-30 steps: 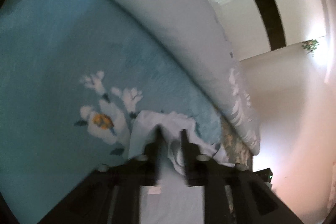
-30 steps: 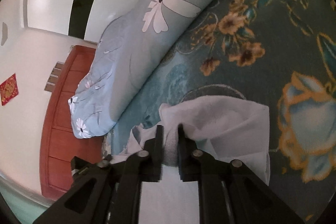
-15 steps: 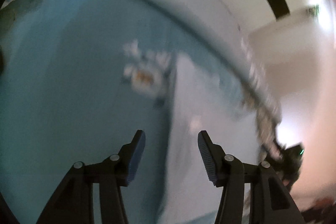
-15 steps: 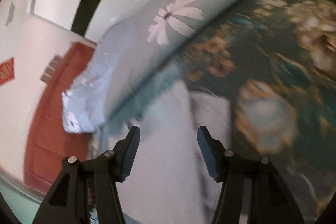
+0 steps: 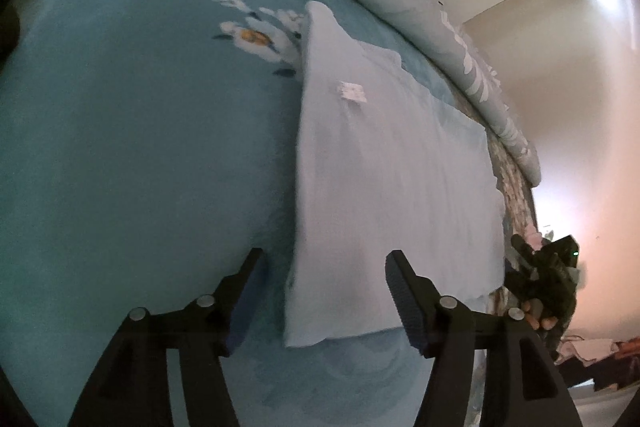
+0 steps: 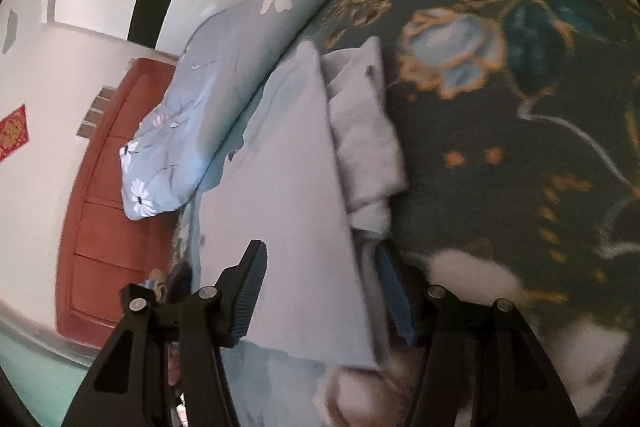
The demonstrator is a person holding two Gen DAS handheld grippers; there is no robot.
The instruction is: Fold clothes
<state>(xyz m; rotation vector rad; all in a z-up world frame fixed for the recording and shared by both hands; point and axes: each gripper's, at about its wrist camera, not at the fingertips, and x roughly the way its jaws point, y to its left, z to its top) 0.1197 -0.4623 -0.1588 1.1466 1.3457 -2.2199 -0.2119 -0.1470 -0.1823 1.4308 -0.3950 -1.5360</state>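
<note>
A pale blue-white garment (image 5: 384, 163) lies folded flat on the bed, with a small white label (image 5: 352, 91) near its far end. My left gripper (image 5: 324, 267) is open and empty, just above the garment's near edge. In the right wrist view the same garment (image 6: 288, 187) lies flat, with a bunched folded part (image 6: 364, 131) along its right side. My right gripper (image 6: 320, 267) is open and empty over the garment's near end. The right gripper and the hand holding it (image 5: 540, 287) show at the left wrist view's right edge.
The bed has a teal floral cover (image 5: 140, 147), dark with orange and blue flowers in the right wrist view (image 6: 500, 107). A light blue daisy-print duvet roll (image 6: 224, 95) lies along the far side. A red-brown wooden door (image 6: 108, 211) and white walls stand beyond.
Both grippers were shut on the garment a second ago. They have opened, let it go and drawn back, and the garment now lies flat on the bed.
</note>
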